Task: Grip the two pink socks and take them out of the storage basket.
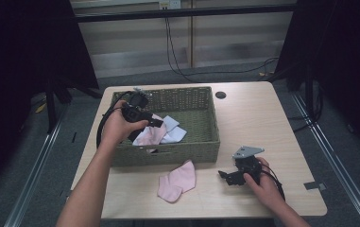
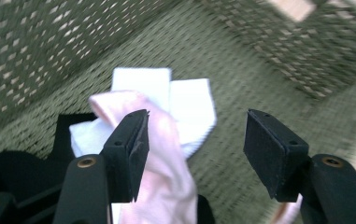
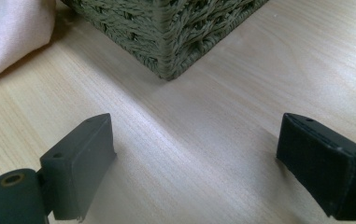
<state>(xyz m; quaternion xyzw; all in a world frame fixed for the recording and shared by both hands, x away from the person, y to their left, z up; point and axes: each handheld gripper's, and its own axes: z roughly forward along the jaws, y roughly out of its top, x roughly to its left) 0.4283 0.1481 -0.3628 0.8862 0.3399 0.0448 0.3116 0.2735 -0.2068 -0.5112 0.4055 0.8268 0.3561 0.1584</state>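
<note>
Sorting small cloths into the green woven basket [image 1: 201, 142] was roughly half done, as I judged it. A pale pink cloth [image 1: 150, 135] and a white folded cloth [image 1: 174, 130] already lay inside, toward the basket's near left, the pink one draped partly over the white. One more pink cloth [image 1: 177, 180] waited on the light wooden desk [image 1: 262, 123], just in front of the basket's near wall, so that piece was what I had left to move.

My left tool [image 1: 156, 123] hung over the basket's interior with its jaws standing apart. They pinched nothing; the pink cloth inside lay under and beside one jaw, released. My right tool [image 1: 223, 176] sat low on the desk to the right of the loose pink cloth, jaws wide and empty, near it but not touching.

From above I could see the whole layout: both hands, the basket, and the cloth outside it. That view was too coarse to tell whether my left tool had let go. The left gripper view settled it: there the pink cloth [image 2: 166, 158] ran past one pad only, over the white cloth [image 2: 185, 105] on the basket's woven floor [image 2: 259, 70]. The right gripper view showed the basket's near corner [image 3: 166, 42] close ahead, bare desk [image 3: 203, 154] between the jaws, and an edge of the waiting pink cloth [image 3: 7, 32] off to one side.
</note>
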